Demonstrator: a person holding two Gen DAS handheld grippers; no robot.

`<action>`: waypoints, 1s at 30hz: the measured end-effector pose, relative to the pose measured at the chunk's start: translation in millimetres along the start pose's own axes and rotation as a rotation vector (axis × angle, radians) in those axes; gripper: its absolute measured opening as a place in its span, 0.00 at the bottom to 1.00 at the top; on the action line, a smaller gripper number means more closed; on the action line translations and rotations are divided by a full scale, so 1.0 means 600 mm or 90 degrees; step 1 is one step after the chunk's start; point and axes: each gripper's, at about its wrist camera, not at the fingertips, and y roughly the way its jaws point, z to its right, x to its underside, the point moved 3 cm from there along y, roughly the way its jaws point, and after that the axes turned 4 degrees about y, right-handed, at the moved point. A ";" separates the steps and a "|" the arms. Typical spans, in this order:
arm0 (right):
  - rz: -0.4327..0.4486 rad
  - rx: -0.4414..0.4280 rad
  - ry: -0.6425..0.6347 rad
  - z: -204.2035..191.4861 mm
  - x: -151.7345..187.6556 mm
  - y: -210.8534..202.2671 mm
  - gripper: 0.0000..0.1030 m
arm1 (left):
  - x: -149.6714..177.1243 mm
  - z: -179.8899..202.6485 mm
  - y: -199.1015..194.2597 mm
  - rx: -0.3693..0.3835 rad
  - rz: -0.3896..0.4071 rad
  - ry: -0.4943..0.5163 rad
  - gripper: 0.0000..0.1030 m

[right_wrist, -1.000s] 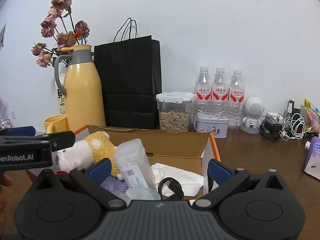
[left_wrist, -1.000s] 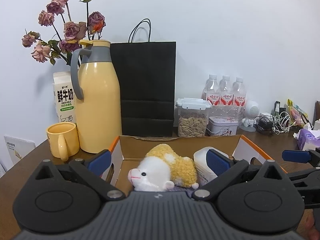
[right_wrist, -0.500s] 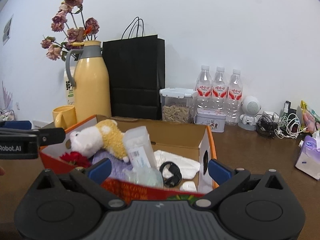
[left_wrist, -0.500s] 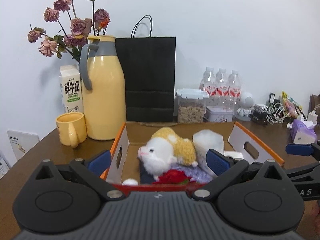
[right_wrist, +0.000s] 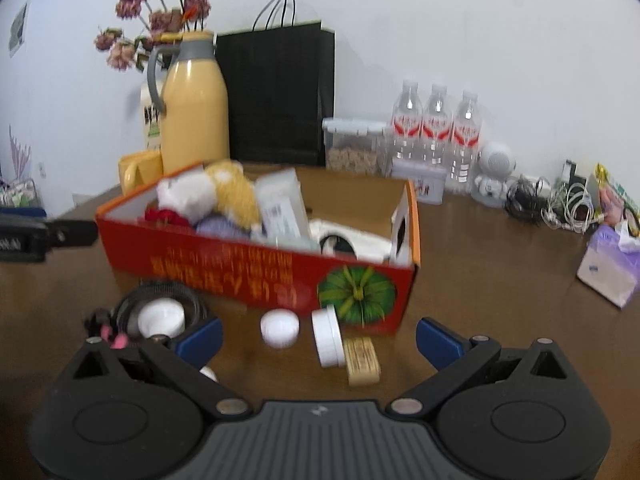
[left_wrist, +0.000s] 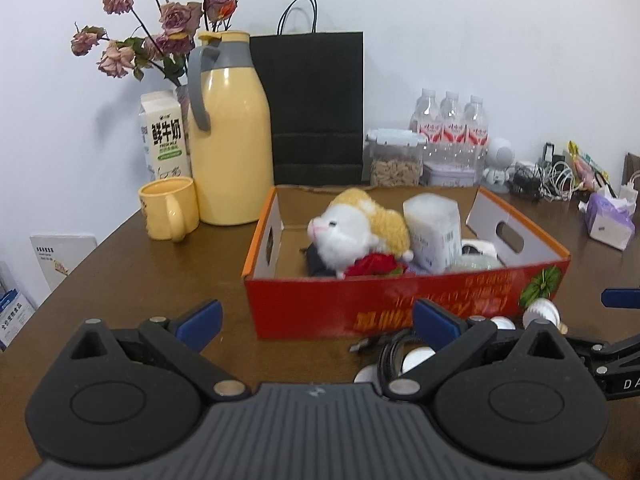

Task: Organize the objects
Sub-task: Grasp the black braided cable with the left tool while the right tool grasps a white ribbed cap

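Both tools [left_wrist: 316, 322] [right_wrist: 318, 334] spread empty; red box [right_wrist: 256, 268] long axis left-right, open top upward.

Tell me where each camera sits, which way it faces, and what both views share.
Left wrist: on the left gripper, low over the brown wooden table, facing the wall; sees the open red cardboard box; own open fingers show, right gripper's tip at right edge.
Right wrist: on the right gripper, facing likewise; sees small white jars before the box; own open fingers show, left gripper at left edge.
Shared: box, white-and-yellow plush toy, yellow thermos jug, black paper bag.
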 end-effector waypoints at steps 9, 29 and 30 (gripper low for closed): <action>-0.025 0.017 0.011 0.022 0.015 0.018 0.84 | 0.034 -0.015 -0.005 -0.006 -0.049 -0.007 1.00; 0.019 -0.017 -0.012 0.009 0.001 0.055 0.13 | 0.042 0.084 0.052 0.041 -0.112 0.044 1.00; 0.023 -0.018 -0.012 0.009 0.002 0.053 0.13 | 0.042 0.096 0.061 0.041 -0.119 0.053 1.00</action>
